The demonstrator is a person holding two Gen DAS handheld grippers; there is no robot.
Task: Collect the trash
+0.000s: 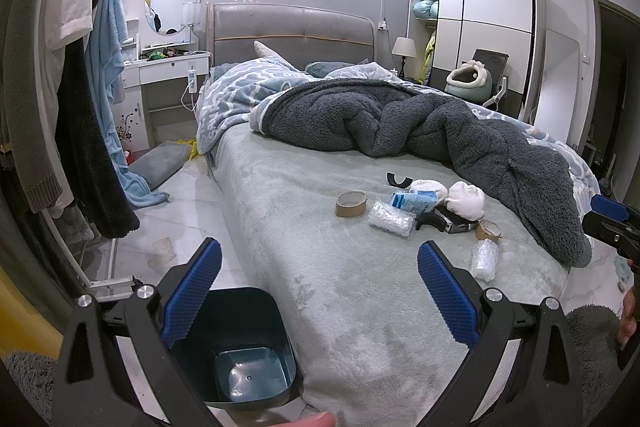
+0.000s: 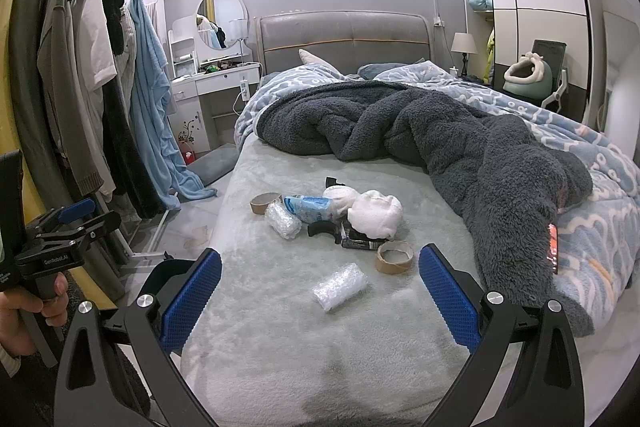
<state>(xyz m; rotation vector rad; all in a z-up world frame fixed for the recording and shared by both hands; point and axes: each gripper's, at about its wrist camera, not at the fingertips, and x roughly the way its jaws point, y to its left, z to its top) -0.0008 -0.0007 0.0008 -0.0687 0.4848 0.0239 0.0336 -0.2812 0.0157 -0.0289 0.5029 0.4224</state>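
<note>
Both grippers, left (image 1: 319, 293) and right (image 2: 320, 301), are wide open, holding nothing. Next: grab the bubble wrap (image 2: 340, 286), drop it in the bin (image 1: 244, 351).

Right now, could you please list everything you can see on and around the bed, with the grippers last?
Tape roll cores: two, brown cardboard, on the bed sheet.
Bubble wrap rolls: two, clear, on the sheet.
Tissue pack: one, blue and white, in the pile.
White bundles: two, in the pile.
Black curved pieces: two, in and behind the pile.
Black box: one, under the nearer white bundle.
Blanket: one, dark grey, heaped across the bed.
Trash bin: one, dark blue, on the floor beside the bed.
Left gripper: open, above the bin and bed edge.
Right gripper: open, over the sheet.
</note>
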